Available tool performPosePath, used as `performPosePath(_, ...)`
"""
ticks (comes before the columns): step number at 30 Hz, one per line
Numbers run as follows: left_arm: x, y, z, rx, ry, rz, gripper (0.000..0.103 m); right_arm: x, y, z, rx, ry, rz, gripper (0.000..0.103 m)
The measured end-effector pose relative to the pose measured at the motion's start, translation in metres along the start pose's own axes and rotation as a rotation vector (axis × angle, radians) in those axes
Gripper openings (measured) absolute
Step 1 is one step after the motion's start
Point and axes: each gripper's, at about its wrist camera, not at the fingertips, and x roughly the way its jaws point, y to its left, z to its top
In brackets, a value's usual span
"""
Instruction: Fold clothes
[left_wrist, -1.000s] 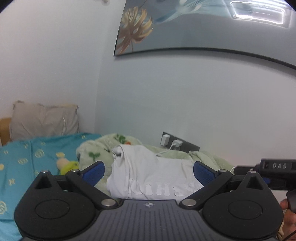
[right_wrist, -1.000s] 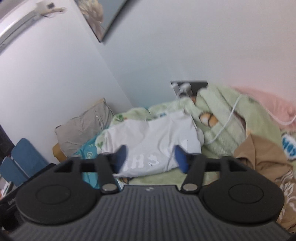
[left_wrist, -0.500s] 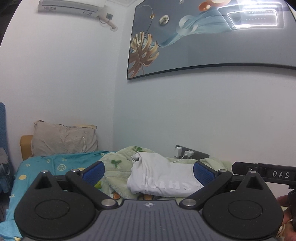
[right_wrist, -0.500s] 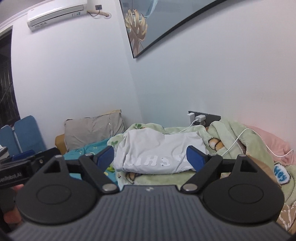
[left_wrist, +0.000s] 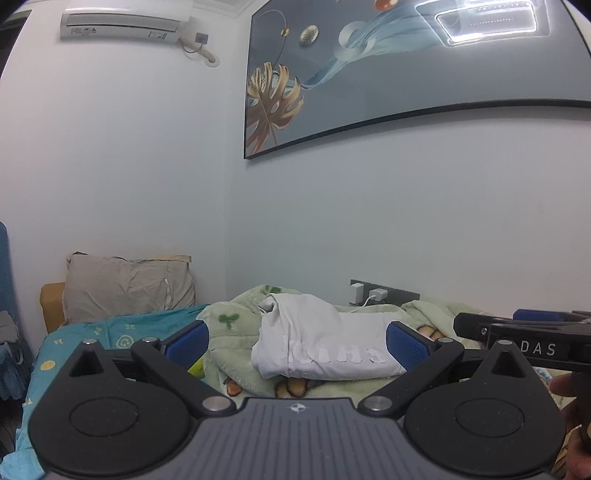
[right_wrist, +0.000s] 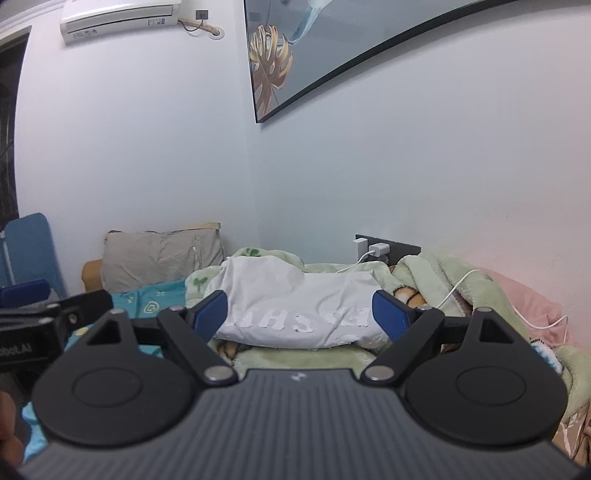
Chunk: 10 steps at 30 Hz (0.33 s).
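Right wrist view: folded white shirt lies lengthwise left-to-right on the green blanket; both tongs released, empty.

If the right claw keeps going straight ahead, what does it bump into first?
Probably the folded white T-shirt. It sits dead ahead between the right claw's open fingers, resting on the green fleece blanket. How far off is unclear.

left wrist: low, faces wall | right: same | shared: white shirt

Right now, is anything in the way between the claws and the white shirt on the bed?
Nothing visible blocks either claw. The white shirt lies on the green blanket, with open air before the left claw and right claw.
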Motion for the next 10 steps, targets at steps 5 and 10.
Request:
performPosePath(5,0.009,0.004,-0.0058,-0.025,0.027,0.008,0.103,0.0086,0.0004,-0.0056,0.0,0.014,-0.002,0.087)
performPosePath(10,0.0098,0.0044,-0.0088,-0.028,0.035,0.0,0.103,0.0085,0.0052,-0.009,-0.029,0.011,-0.005,0.087)
